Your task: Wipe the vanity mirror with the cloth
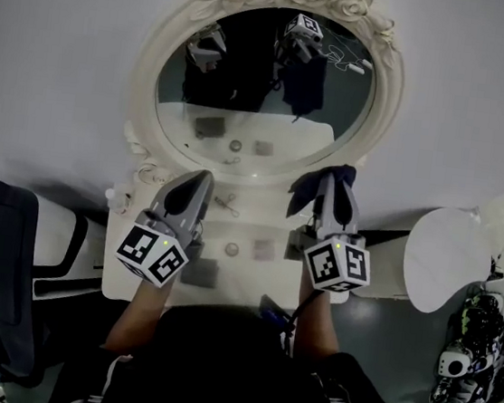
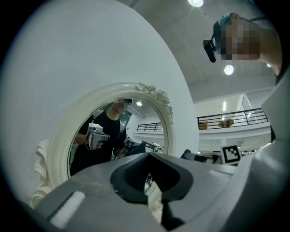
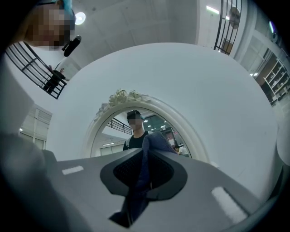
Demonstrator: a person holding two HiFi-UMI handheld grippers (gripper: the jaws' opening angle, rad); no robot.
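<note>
Head view: oval mirror point(image 1: 265, 97) in a carved cream frame with rosettes, up on the white counter point(image 1: 254, 225). Left gripper view — left claw point(image 2: 152, 181) pinched together, nothing in it. Right gripper view — right claw point(image 3: 144, 174) clamped on a soft dark-blue cloth point(image 3: 154, 140), drooping limp near the mirror's lower rim.

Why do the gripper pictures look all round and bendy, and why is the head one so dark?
Left gripper view: the wide-angle lens bends the mirror, corners go black, ceiling lamps glare white. Right gripper view: same bending; the cloth close to the lens looks soft. Head view: dim and greyish overall.
</note>
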